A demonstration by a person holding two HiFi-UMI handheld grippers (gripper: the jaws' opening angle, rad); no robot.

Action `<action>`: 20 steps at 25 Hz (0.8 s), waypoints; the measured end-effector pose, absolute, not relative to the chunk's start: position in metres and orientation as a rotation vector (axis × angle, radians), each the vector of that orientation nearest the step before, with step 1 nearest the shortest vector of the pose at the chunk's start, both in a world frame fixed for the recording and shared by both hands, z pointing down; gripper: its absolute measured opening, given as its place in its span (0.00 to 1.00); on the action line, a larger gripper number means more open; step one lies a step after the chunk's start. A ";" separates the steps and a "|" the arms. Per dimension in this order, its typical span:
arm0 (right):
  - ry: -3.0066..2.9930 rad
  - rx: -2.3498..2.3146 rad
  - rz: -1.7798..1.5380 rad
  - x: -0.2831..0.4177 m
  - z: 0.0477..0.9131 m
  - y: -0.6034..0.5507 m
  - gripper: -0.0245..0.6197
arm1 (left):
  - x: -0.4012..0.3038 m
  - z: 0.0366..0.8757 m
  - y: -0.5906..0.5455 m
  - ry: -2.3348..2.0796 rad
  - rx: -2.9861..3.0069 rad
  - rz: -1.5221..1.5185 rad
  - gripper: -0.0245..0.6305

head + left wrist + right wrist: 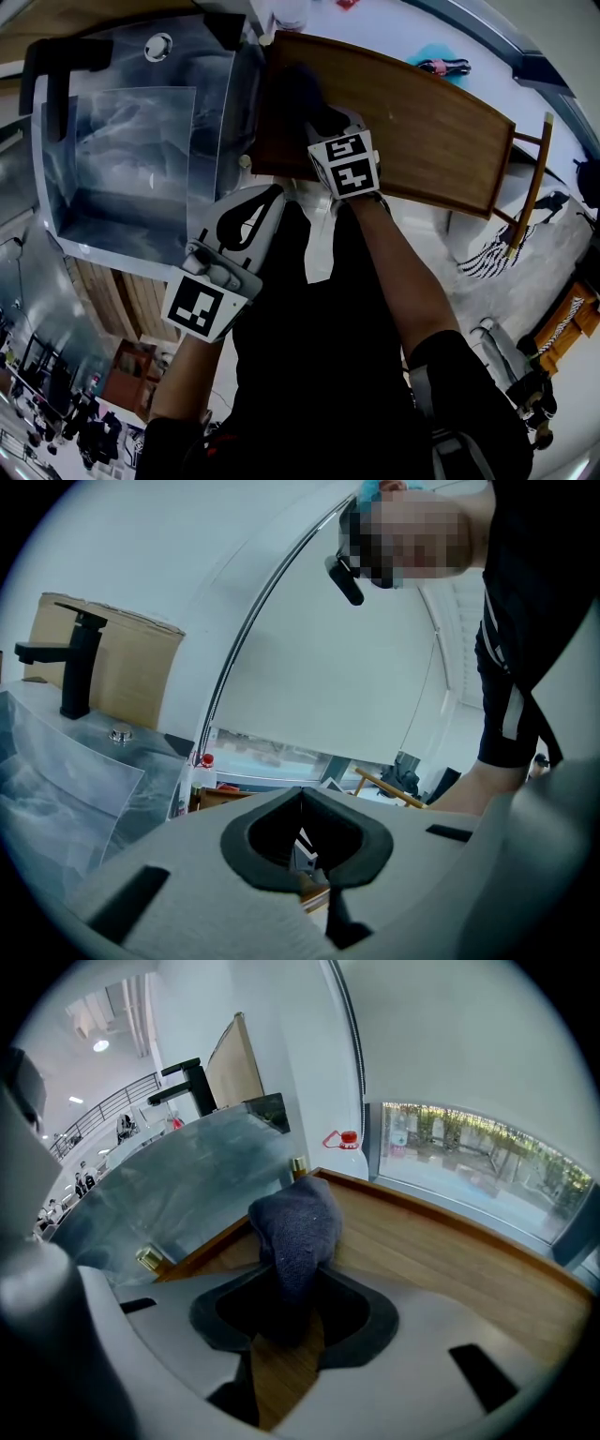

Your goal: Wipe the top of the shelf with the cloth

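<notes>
Closest in the head view, the left hand-held gripper (pixel 267 197) hangs at 7 o'clock, off the wooden shelf (pixel 422 131). At 12 o'clock the right hand-held gripper (pixel 314 112) holds a dark cloth (pixel 298 89) on the shelf top. In the left gripper view, the jaws are closed on nothing. In the right gripper view, the jaws clamp the cloth, which lies bunched on the wood beside the sink (pixel 187 1185) at 10 o'clock.

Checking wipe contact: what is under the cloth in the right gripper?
The wooden shelf top lies under the dark cloth, which the right gripper holds. The wood directly beneath the bunch is covered.
</notes>
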State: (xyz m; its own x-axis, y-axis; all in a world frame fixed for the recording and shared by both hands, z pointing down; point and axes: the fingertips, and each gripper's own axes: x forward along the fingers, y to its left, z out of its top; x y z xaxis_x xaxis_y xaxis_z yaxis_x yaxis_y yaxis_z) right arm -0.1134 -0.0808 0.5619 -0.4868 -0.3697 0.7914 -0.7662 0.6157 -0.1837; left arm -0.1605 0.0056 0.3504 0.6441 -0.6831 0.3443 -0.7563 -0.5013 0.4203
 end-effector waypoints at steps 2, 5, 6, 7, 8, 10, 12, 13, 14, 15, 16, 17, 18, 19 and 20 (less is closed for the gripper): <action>-2.098 0.900 0.692 -0.106 0.562 -0.082 0.25 | -0.154 0.349 0.004 -1.110 2.330 0.176 0.07; -2.091 0.920 0.703 -0.091 0.564 -0.083 0.25 | -0.142 0.349 0.003 -1.083 2.342 0.186 0.07; -2.086 0.928 0.707 -0.085 0.564 -0.083 0.25 | -0.138 0.350 0.004 -1.074 2.343 0.190 0.07; -2.082 0.935 0.711 -0.079 0.564 -0.082 0.25 | -0.133 0.350 0.004 -1.066 2.345 0.194 0.07; -2.079 0.942 0.713 -0.073 0.565 -0.083 0.25 | -0.129 0.350 0.004 -1.058 2.348 0.199 0.07; -2.072 0.957 0.718 -0.060 0.565 -0.083 0.25 | -0.119 0.350 0.004 -1.039 2.359 0.209 0.07; -2.064 0.974 0.724 -0.047 0.565 -0.083 0.25 | -0.108 0.350 0.004 -1.017 2.372 0.222 0.07; -2.060 0.982 0.728 -0.040 0.565 -0.082 0.25 | -0.103 0.350 0.004 -1.007 2.376 0.227 0.07; -2.056 0.989 0.733 -0.034 0.566 -0.082 0.25 | -0.097 0.349 0.004 -0.998 2.380 0.232 0.07; -2.052 0.996 0.738 -0.027 0.566 -0.081 0.25 | -0.092 0.349 0.004 -0.990 2.383 0.236 0.07; -2.050 1.002 0.743 -0.021 0.566 -0.080 0.25 | -0.086 0.349 0.003 -0.983 2.388 0.239 0.07; -2.047 1.009 0.748 -0.014 0.567 -0.080 0.25 | -0.080 0.348 0.003 -0.975 2.394 0.242 0.07; -2.045 1.016 0.752 -0.008 0.567 -0.079 0.25 | -0.074 0.347 0.002 -0.967 2.399 0.243 0.07; -2.042 1.022 0.755 -0.002 0.567 -0.079 0.25 | -0.068 0.346 0.001 -0.958 2.405 0.244 0.07; -2.038 1.029 0.759 0.005 0.567 -0.078 0.25 | -0.063 0.345 0.000 -0.950 2.411 0.246 0.07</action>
